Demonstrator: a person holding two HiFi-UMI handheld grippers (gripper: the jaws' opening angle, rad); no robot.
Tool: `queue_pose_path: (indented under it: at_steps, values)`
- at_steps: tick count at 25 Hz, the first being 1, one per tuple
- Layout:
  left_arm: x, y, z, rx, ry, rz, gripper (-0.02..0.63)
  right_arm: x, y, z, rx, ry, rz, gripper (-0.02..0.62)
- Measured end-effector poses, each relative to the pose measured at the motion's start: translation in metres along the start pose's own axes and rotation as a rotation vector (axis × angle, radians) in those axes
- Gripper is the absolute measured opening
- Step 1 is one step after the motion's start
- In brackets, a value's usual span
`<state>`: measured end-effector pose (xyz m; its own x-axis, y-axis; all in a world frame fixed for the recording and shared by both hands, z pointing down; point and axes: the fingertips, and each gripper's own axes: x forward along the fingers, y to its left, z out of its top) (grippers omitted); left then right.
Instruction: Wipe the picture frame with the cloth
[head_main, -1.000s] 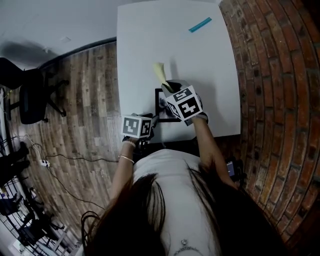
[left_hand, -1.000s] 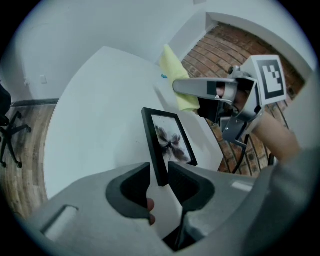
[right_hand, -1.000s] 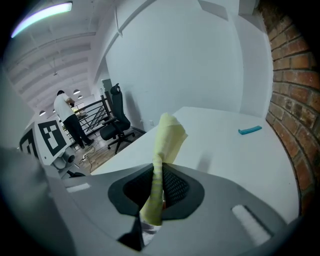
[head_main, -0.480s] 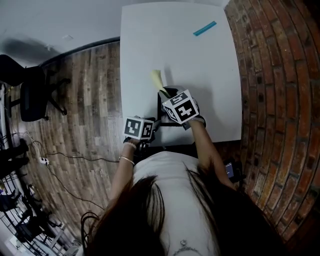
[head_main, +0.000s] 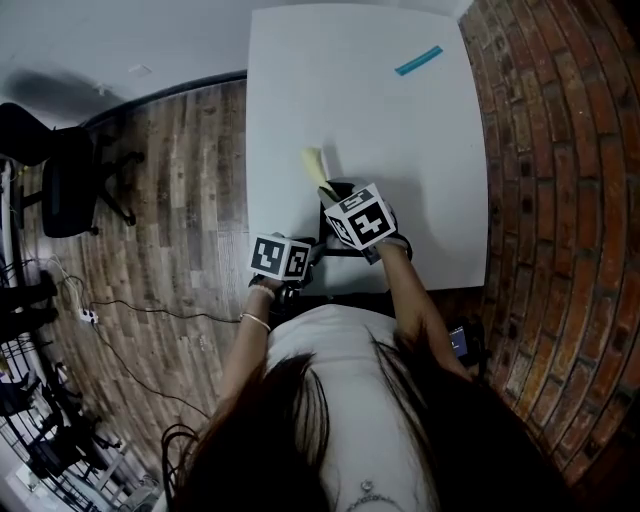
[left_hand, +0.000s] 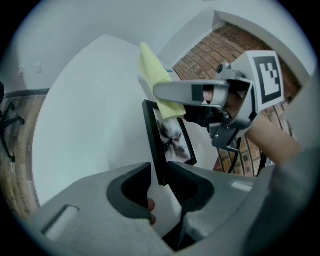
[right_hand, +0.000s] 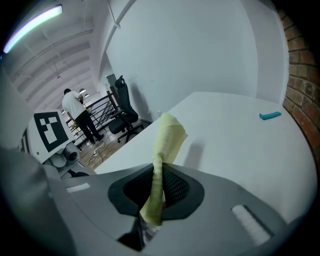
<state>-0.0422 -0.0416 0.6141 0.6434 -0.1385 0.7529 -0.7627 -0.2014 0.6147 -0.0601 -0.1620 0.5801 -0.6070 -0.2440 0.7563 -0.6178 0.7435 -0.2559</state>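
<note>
- The frame (left_hand: 172, 140) stands on its edge at the near side of the white table (head_main: 400, 130), just in front of the person. Its picture side is turned towards the right gripper (right_hand: 159, 187).
- The left gripper (left_hand: 159, 175) has the frame's black lower corner between its jaws. The jaws have just been closing, and the pads sit tight against the frame's edge on both sides.
- The right gripper's jaws are clamped on the yellow cloth (right_hand: 169, 137). One loose end sticks up past the jaws and a shorter end hangs below them.
- In the left gripper view the right gripper sits at the top of the frame, and the cloth overlaps the frame's upper edge there.
- In the head view both grippers are close together at the near edge of the table.
- A teal strip (head_main: 418, 60) lies at the far right of the table, well apart from the frame.
- A brick wall (head_main: 560, 200) runs along the table's right side.
- A black chair (head_main: 50, 180) stands on the wood floor (head_main: 170, 200) to the left.
</note>
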Motion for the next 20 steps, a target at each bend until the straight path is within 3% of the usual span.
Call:
queue_pose_path:
  at_steps: [11,20]
  values:
    - [0.002,-0.002,0.001,-0.045,-0.011,-0.053,0.089,0.012,0.004,-0.014,0.018,0.061,0.020,0.035]
    - [0.001,-0.002,0.000,-0.046,-0.018,-0.044,0.089,0.015,0.000,-0.017,0.049,0.073,0.015,0.035]
